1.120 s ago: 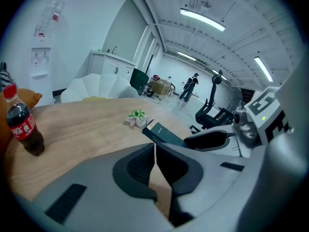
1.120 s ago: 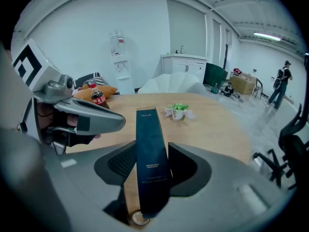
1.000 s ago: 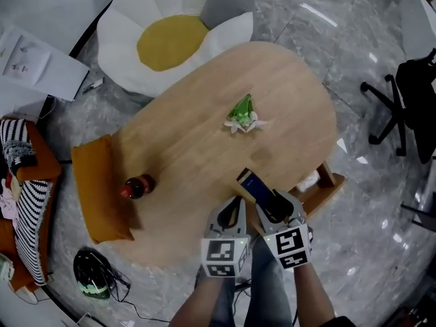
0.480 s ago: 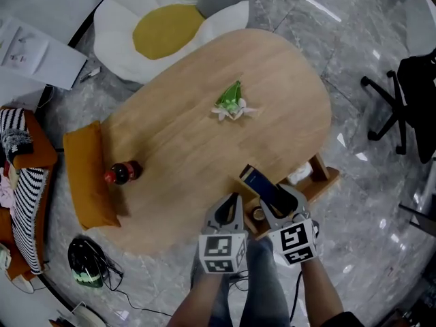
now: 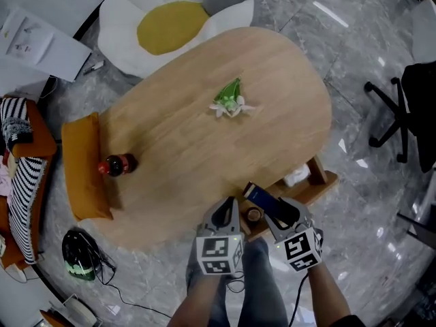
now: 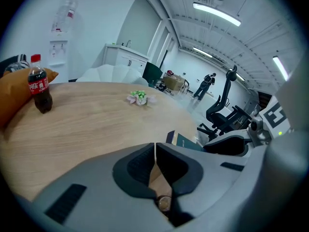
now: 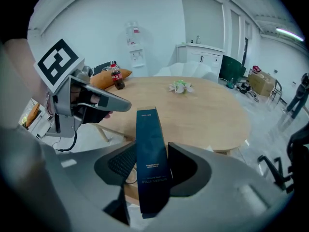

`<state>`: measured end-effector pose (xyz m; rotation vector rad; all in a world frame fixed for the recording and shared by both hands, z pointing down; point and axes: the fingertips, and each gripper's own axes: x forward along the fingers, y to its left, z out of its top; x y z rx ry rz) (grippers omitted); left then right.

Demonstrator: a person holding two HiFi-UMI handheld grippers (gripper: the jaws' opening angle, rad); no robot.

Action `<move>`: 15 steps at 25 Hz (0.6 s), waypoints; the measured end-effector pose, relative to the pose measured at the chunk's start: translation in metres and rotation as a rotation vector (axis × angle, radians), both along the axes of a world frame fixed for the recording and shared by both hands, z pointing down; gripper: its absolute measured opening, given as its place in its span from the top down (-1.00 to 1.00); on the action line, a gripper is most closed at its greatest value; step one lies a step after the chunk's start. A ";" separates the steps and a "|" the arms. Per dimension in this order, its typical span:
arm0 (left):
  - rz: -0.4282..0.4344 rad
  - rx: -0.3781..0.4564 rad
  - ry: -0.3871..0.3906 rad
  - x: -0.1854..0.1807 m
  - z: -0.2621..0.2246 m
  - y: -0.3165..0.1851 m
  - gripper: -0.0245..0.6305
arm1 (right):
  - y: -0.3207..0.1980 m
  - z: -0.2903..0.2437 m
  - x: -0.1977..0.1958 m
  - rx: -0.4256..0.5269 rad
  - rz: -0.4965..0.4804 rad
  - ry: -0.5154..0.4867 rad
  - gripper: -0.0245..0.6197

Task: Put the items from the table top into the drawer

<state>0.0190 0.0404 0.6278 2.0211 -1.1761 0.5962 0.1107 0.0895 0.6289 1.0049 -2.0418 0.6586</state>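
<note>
Table [image 5: 204, 135]: bottle [image 5: 116, 164] and flower [image 5: 230, 102] on top;
Drawer [image 5: 320, 186]: open under the near edge;
Right gripper [image 5: 276, 208]: jaws partly apart, clamped on a dark box [image 5: 262, 197] above the drawer;
Left gripper [image 5: 228, 213]: jaws together, empty;
Risk: the box, held low, could tilt and catch the drawer wall;
Hidden: most of the drawer's inside

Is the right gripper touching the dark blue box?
Touching. The right gripper view shows the right gripper clamping the dark blue box between both pads.
</note>
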 end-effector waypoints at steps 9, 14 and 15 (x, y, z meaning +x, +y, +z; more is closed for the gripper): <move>0.007 -0.023 -0.010 0.019 0.014 0.024 0.87 | 0.020 0.021 0.000 -0.053 -0.111 -0.004 0.30; 0.005 -0.047 -0.022 0.020 0.023 0.037 0.87 | 0.033 0.031 0.001 -0.085 -0.185 -0.004 0.30; -0.004 -0.051 -0.027 0.018 0.024 0.038 0.87 | 0.035 0.034 0.002 -0.089 -0.207 0.003 0.30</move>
